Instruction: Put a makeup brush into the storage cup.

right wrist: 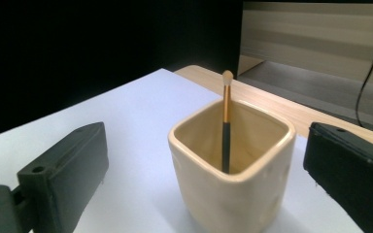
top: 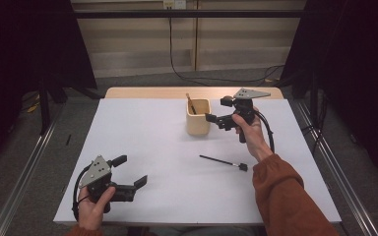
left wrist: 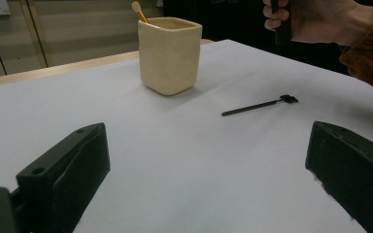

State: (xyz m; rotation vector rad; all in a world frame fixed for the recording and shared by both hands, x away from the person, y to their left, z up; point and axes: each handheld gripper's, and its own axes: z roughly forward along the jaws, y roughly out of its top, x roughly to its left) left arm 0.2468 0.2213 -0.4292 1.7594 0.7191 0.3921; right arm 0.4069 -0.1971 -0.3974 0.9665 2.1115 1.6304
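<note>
A cream square cup (top: 198,118) (left wrist: 169,56) (right wrist: 230,179) stands on the far middle of the white table (top: 142,137). A small brush (top: 190,103) (right wrist: 226,121) with an orange and black handle leans upright inside it, pale tip up. A thin black brush (top: 223,162) (left wrist: 257,106) lies flat on the table, nearer than the cup. My right gripper (top: 217,110) (right wrist: 206,165) hovers just right of the cup, jaws open and pointed at it, holding nothing. My left gripper (top: 131,170) (left wrist: 209,165) rests open at the near left with nothing between its jaws.
The table's wooden far edge (top: 177,92) shows behind the white surface. Dark curtains hang on both sides and a cable (top: 177,59) runs along the floor beyond. An orange sleeve (top: 285,196) crosses the near right of the table.
</note>
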